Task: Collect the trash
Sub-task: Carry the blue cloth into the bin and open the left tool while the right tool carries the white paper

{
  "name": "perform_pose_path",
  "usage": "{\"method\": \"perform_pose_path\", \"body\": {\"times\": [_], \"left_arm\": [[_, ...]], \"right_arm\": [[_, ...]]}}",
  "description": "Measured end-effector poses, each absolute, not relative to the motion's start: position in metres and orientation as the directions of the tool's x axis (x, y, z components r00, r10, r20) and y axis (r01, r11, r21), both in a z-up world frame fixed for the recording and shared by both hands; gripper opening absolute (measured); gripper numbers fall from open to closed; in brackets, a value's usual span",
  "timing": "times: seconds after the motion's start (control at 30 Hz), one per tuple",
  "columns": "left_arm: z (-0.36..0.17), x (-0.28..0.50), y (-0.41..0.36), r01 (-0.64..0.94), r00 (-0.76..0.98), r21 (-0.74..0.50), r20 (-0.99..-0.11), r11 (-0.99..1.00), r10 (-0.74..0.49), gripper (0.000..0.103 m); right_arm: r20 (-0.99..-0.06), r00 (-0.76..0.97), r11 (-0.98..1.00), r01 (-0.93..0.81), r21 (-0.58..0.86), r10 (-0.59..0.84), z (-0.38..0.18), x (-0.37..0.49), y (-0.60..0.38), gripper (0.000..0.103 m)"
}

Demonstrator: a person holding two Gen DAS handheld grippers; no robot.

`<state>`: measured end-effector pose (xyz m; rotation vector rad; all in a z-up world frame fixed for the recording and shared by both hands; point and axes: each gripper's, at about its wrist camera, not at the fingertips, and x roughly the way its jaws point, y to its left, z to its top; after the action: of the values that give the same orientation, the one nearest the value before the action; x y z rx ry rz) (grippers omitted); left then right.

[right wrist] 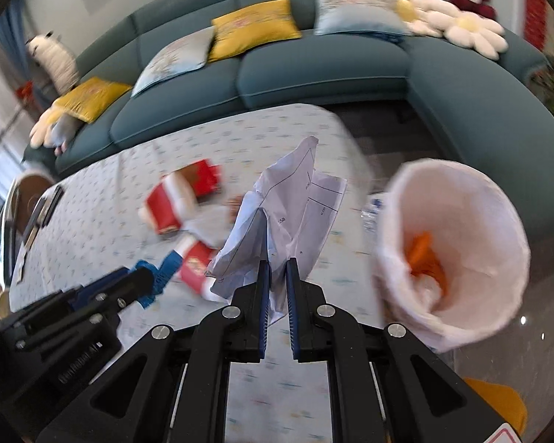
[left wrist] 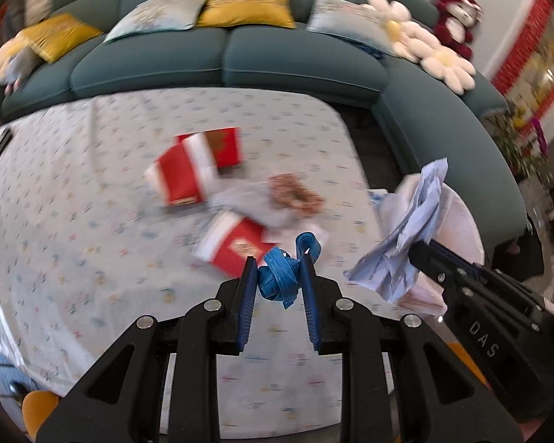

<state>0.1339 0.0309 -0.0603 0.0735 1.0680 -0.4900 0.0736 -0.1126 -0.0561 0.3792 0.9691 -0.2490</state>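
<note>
My left gripper (left wrist: 279, 264) is shut on a crumpled blue ribbon (left wrist: 280, 277) and holds it above the table. My right gripper (right wrist: 277, 264) is shut on a crumpled sheet of white paper (right wrist: 288, 203), held above the table's right side, left of the white-lined trash bin (right wrist: 498, 221). The bin holds orange and white scraps. The paper (left wrist: 406, 236) and the right gripper also show in the left wrist view, in front of the bin (left wrist: 461, 217). Red and white cartons (left wrist: 188, 173) and a brown wrapper (left wrist: 295, 193) lie on the table.
The table carries a patterned pale cloth (left wrist: 92, 221). A teal corner sofa (left wrist: 277, 55) with yellow and pale cushions and flower pillows runs behind and to the right. A dark flat device (right wrist: 42, 210) lies at the table's far left. A crushed plastic bottle (right wrist: 373, 210) lies near the bin.
</note>
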Motion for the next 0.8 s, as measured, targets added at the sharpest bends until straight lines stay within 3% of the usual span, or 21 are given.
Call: {"method": "perform_pose_path", "body": {"times": [0.8], "left_arm": [[-0.069,0.075,-0.181,0.688,0.279,-0.101,-0.877,0.718,-0.391,0.023]], "right_arm": [[-0.849,0.505,0.748,0.621,0.233,-0.155,-0.088,-0.032,-0.282,0.009]]}}
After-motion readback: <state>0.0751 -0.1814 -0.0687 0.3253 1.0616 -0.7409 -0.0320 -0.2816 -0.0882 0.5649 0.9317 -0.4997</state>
